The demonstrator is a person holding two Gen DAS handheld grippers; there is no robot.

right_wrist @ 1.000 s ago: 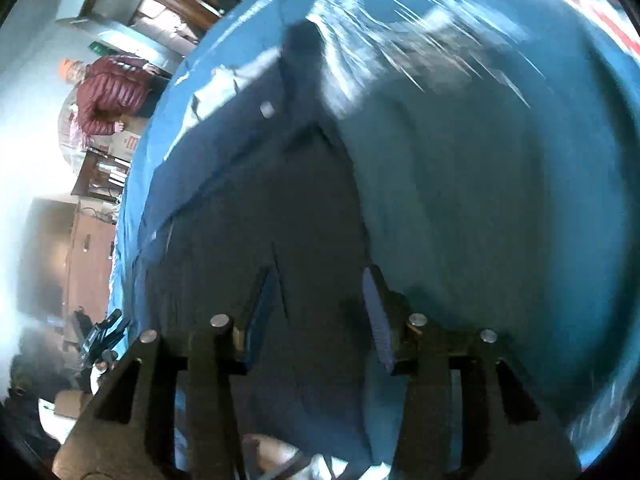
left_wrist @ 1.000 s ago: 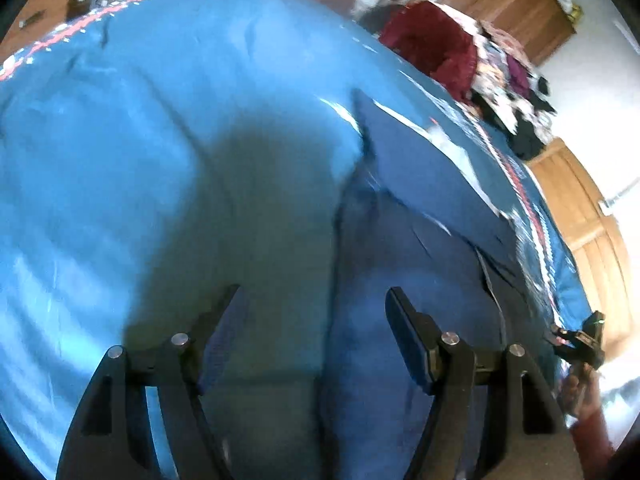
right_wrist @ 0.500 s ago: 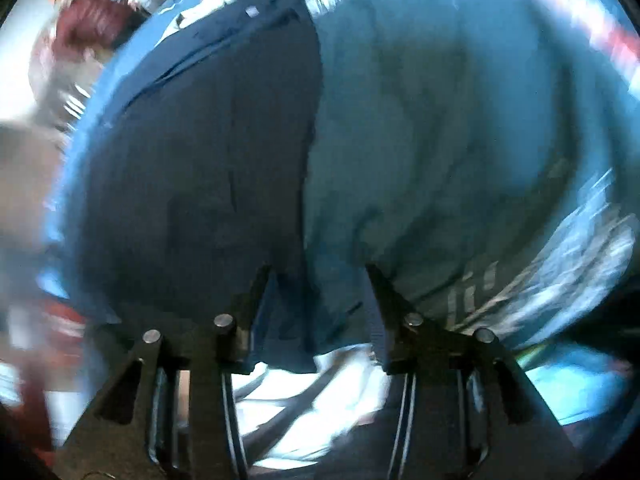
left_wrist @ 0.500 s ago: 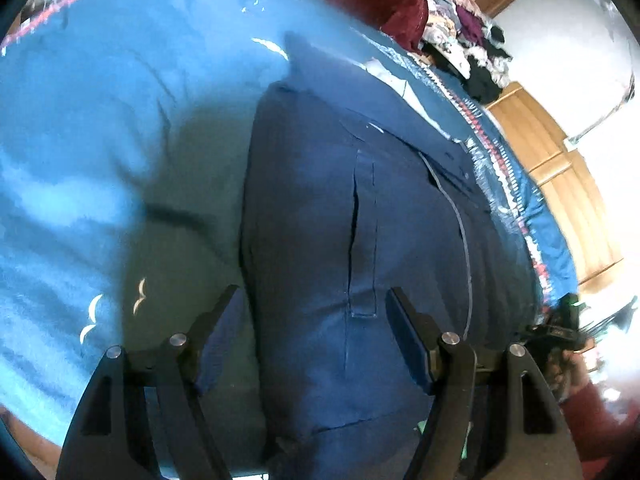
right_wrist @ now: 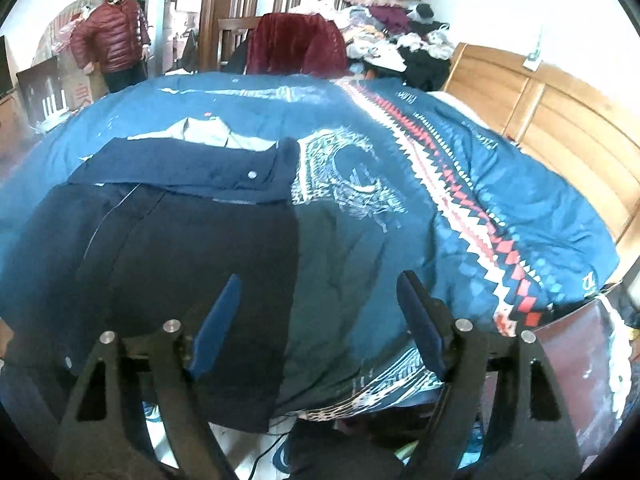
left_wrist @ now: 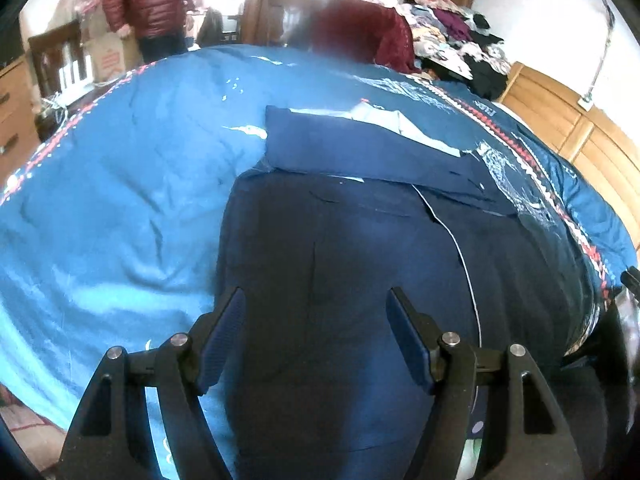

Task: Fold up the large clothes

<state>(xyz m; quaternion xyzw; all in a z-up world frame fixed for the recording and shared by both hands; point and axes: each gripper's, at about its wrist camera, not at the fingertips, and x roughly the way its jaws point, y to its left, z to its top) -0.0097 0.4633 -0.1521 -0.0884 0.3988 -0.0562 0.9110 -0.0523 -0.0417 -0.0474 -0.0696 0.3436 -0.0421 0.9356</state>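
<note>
The garment [left_wrist: 344, 264] lies flat on the bed cover [left_wrist: 120, 184], which covers the bed. Its near end hangs over the near edge of the bed. A folded band of the garment lies across its far end, with a lining piece [right_wrist: 200, 132] just behind it. In the left wrist view the garment occupies the centre and right; bare bed cover lies to its left. In the right wrist view the garment [right_wrist: 172, 256] occupies the left; bare bed cover [right_wrist: 460, 200] lies to its right. The headboard [right_wrist: 552, 120] stands at the right. A clothes pile [right_wrist: 392, 36] lies behind the bed. A person [right_wrist: 112, 36] stands at far left, behind the bed.
</note>
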